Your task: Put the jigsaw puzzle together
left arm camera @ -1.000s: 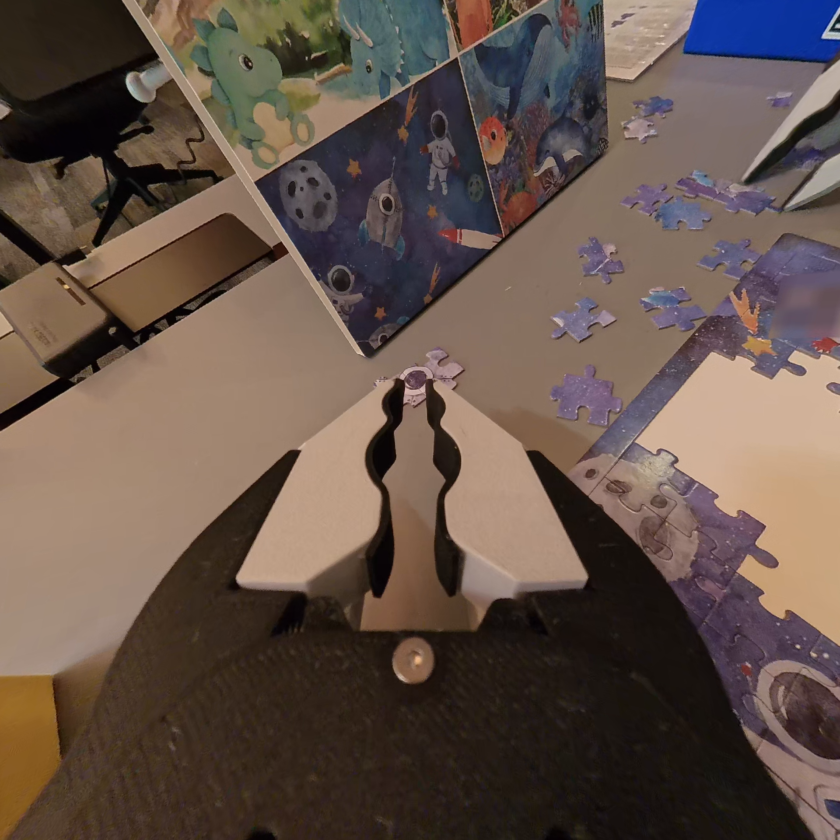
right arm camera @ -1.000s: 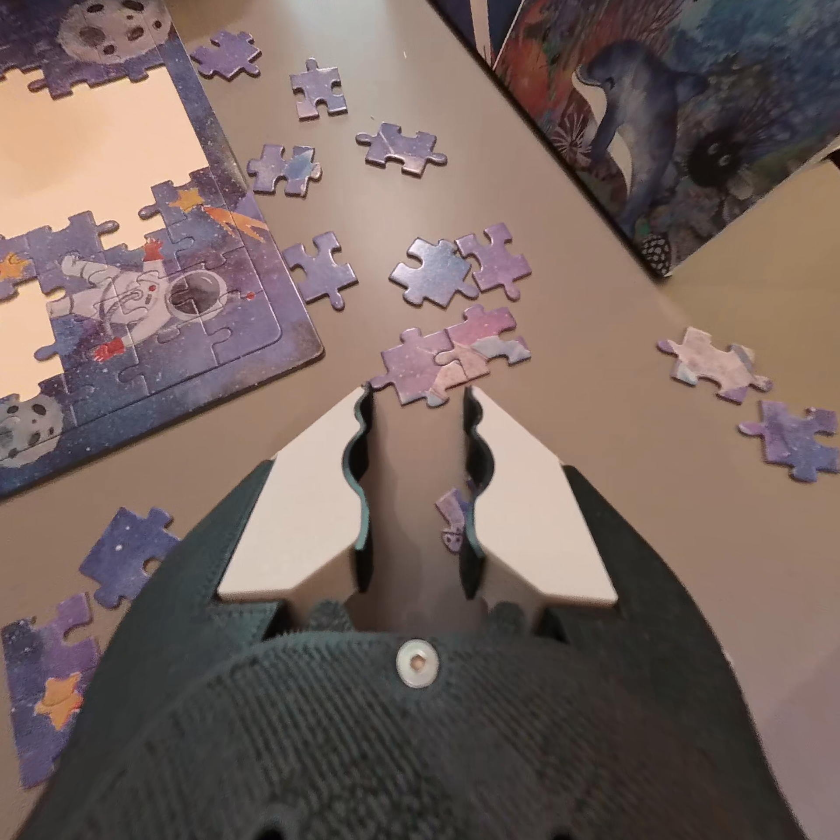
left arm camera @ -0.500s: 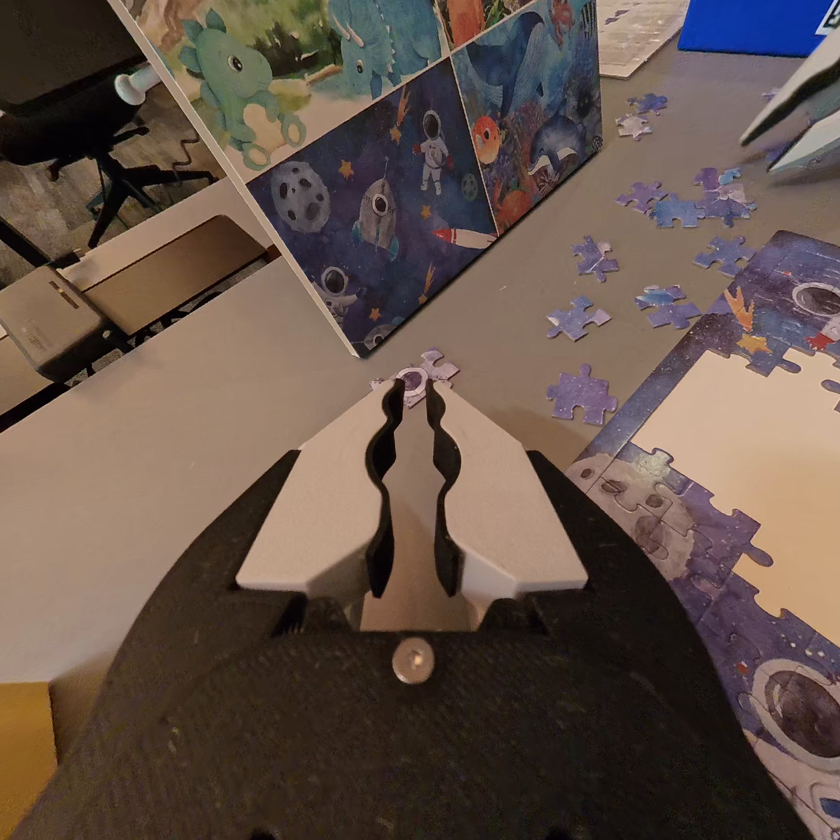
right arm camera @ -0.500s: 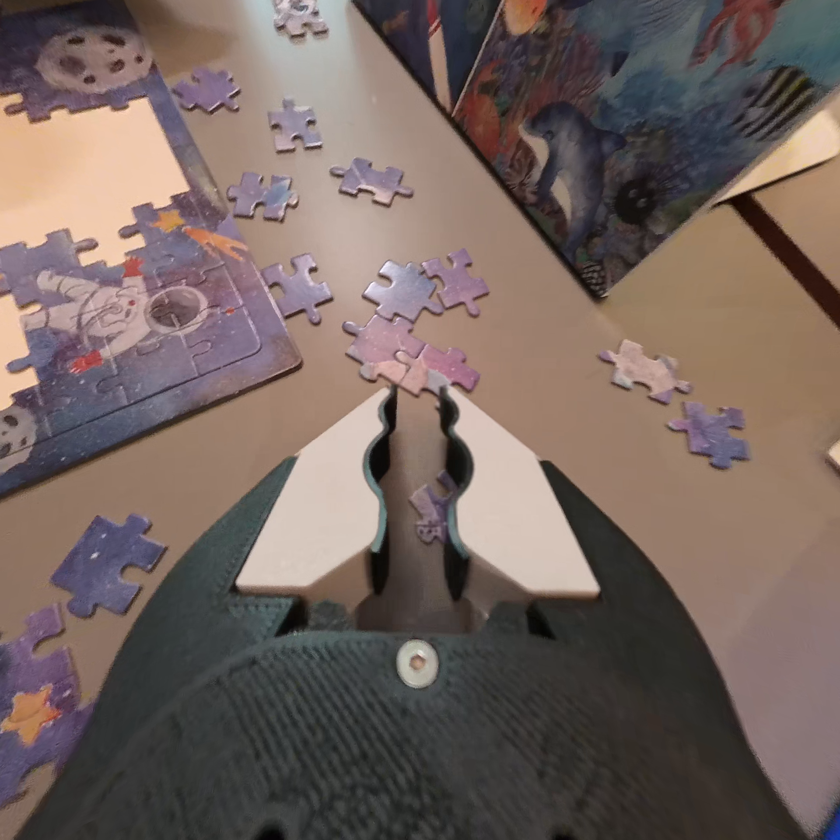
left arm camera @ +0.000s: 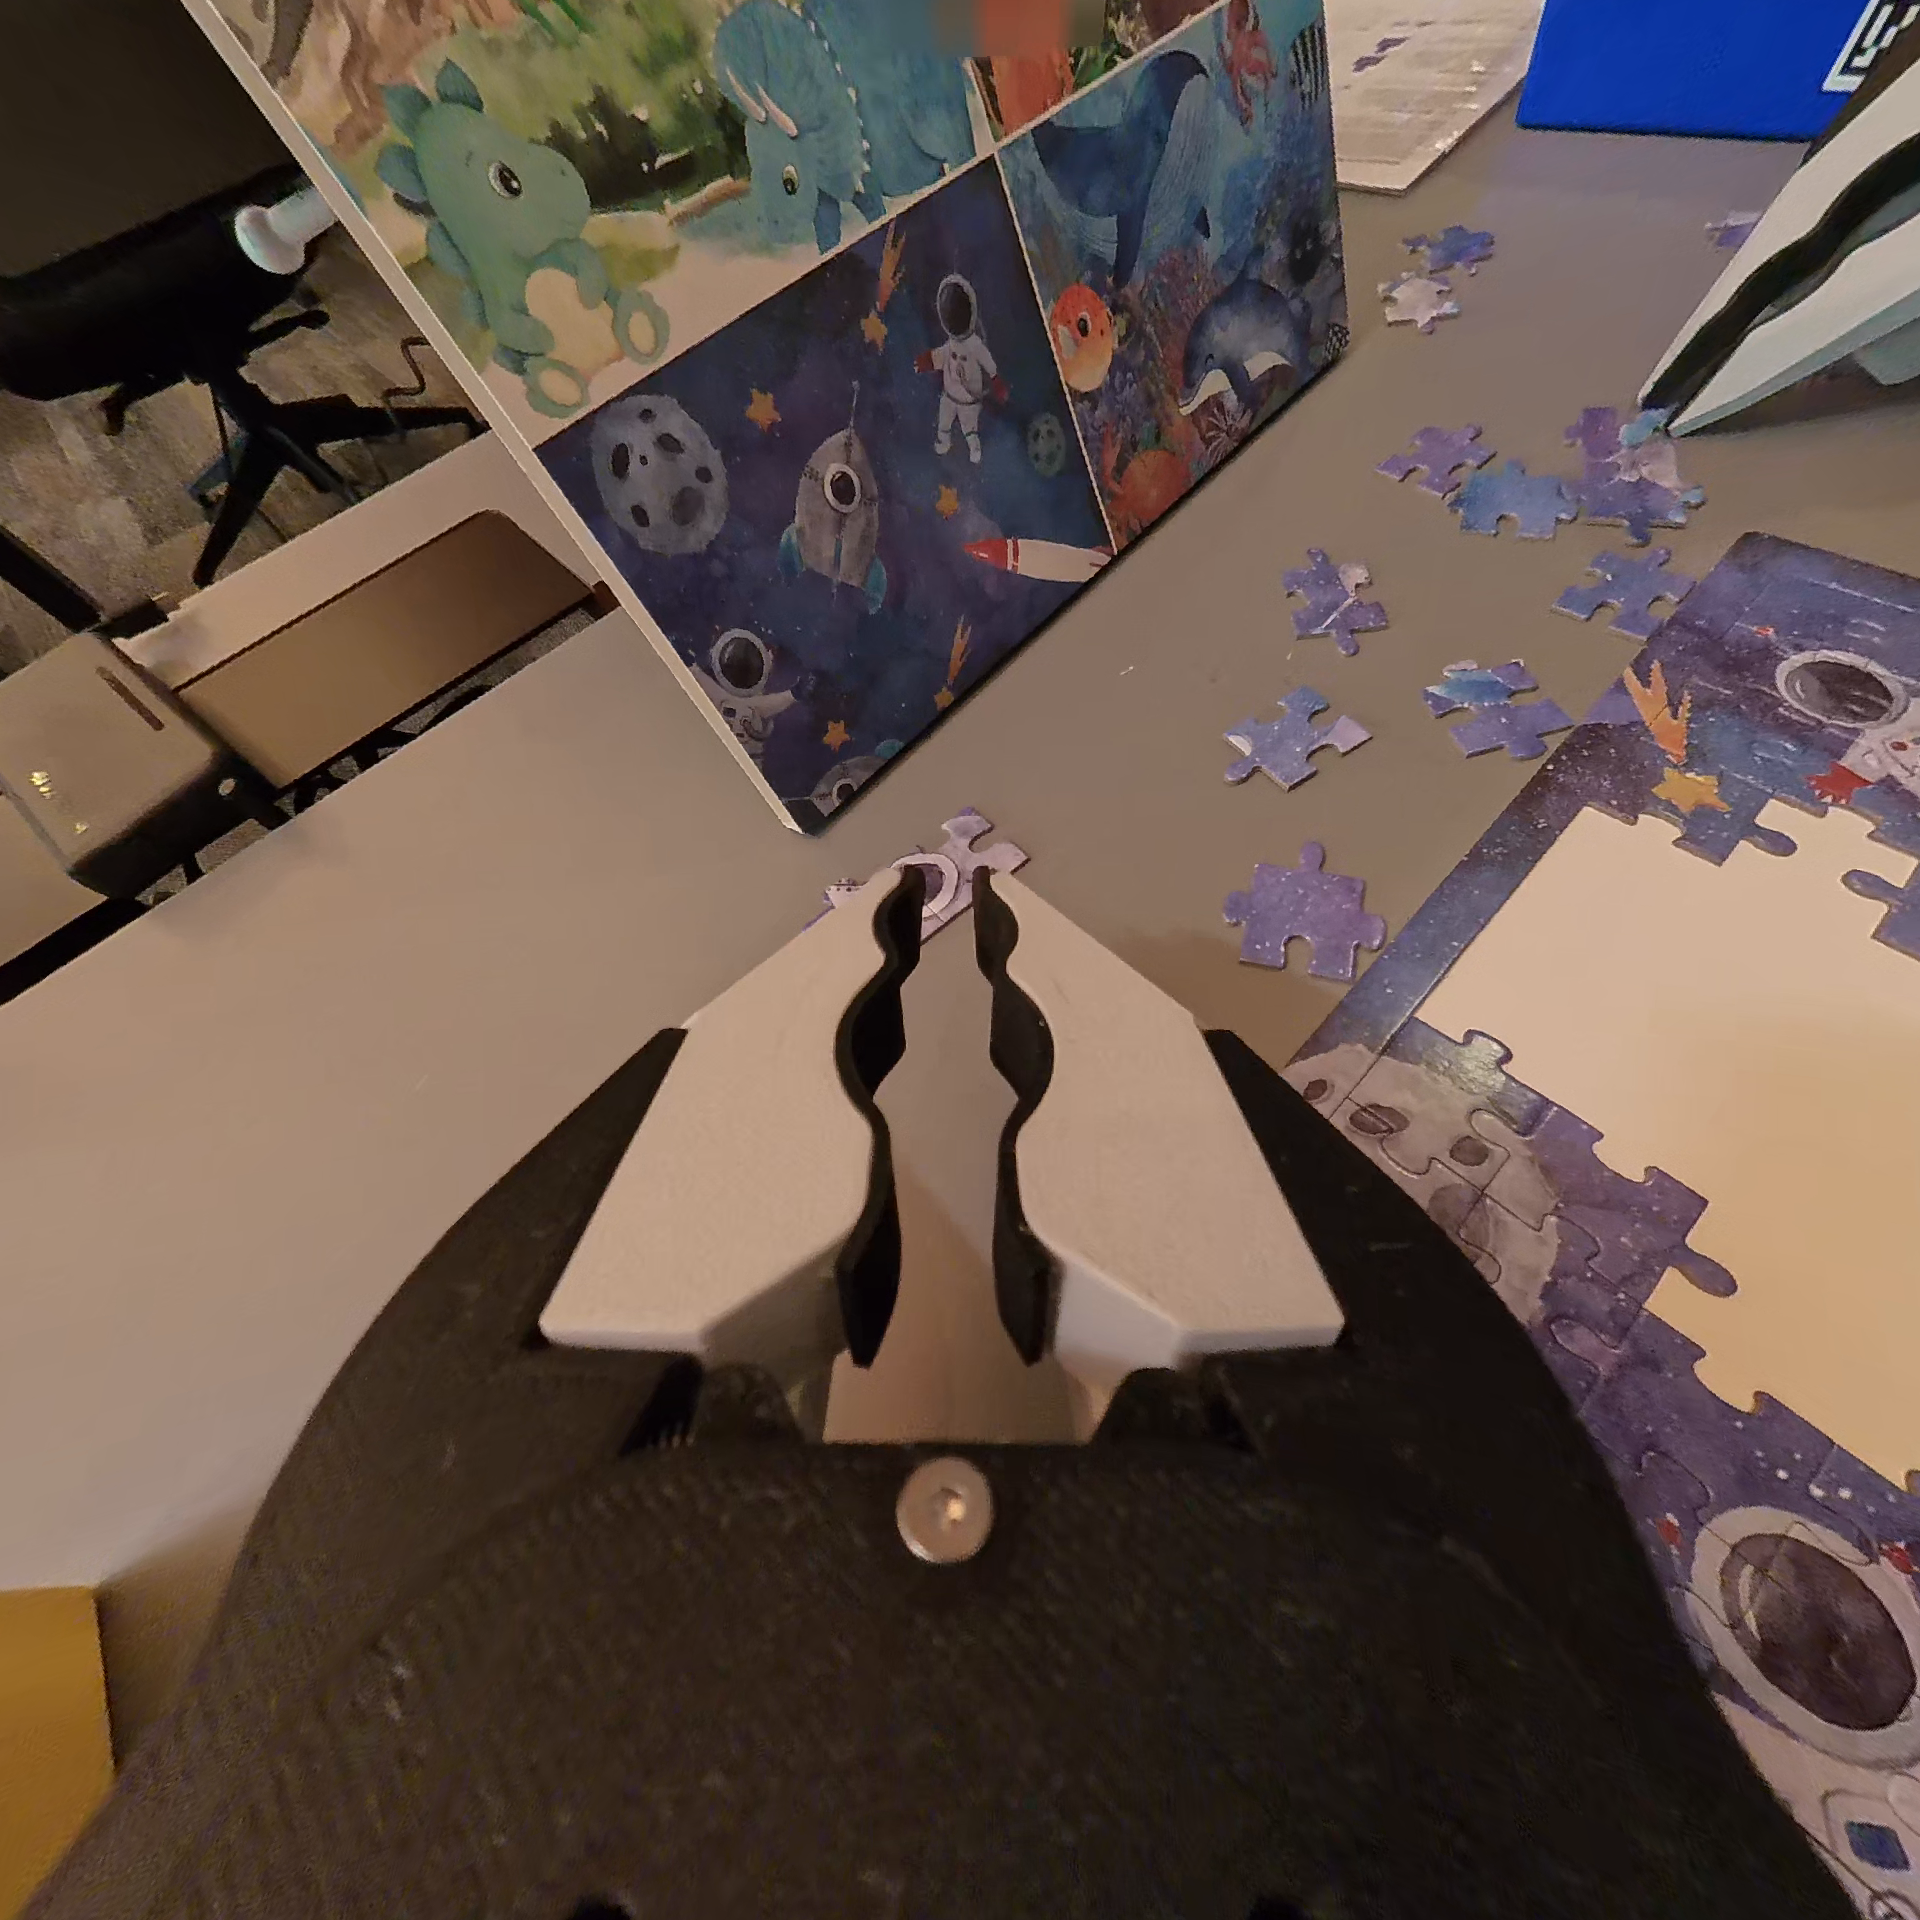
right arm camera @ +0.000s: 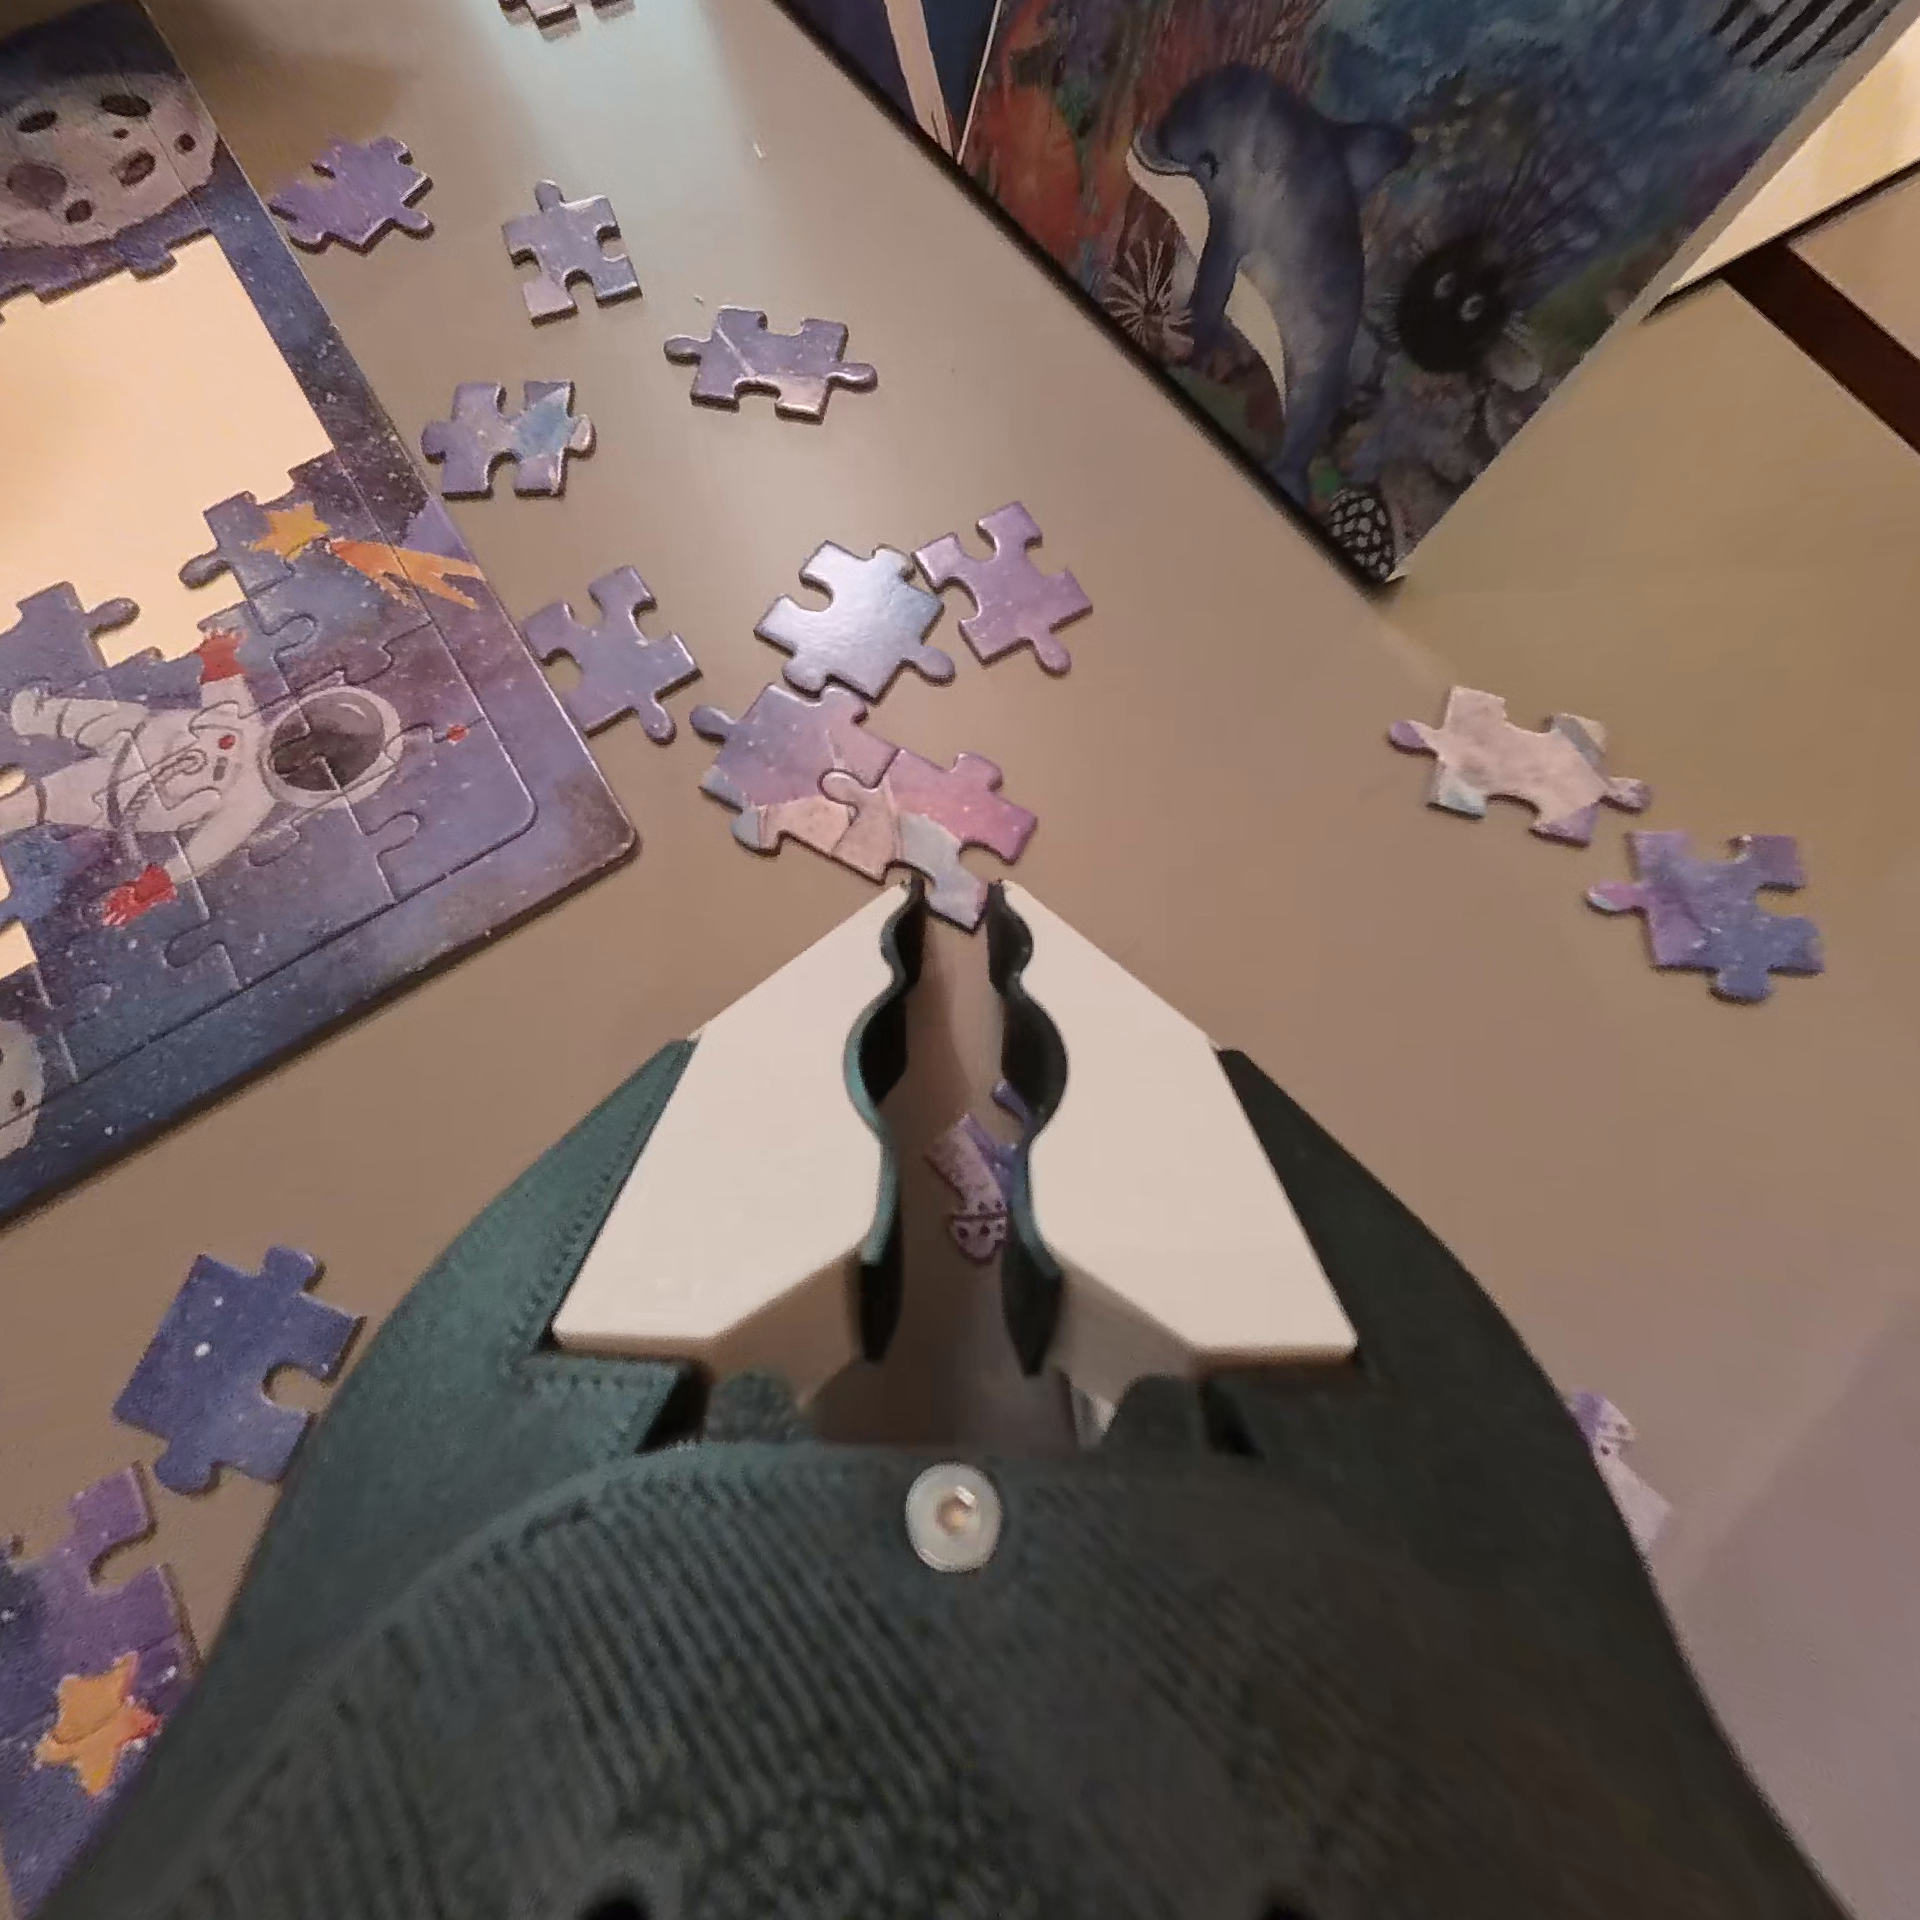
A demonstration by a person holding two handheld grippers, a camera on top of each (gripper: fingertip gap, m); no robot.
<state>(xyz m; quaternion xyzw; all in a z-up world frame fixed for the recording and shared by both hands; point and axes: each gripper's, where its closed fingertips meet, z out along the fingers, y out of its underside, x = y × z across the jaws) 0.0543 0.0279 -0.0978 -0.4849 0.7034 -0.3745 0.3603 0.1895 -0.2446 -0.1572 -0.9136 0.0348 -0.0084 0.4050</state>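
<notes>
The grey table [right arm camera: 1195, 644] is carrying a half-built space puzzle board [right arm camera: 436, 790] and loose pieces. The right gripper [right arm camera: 954, 902] is pinching a pink-purple joined pair of pieces [right arm camera: 873, 790] at its tab. The left gripper [left arm camera: 943, 883] is pinching a pale piece with a round helmet [left arm camera: 951, 868], just before the propped picture board [left arm camera: 883, 447].

Left hand-held gripper [left arm camera: 948, 883] nearly closed over astronaut puzzle piece [left arm camera: 961, 857], grey table [left arm camera: 416, 1039], upright picture board [left arm camera: 883, 436]
</notes>
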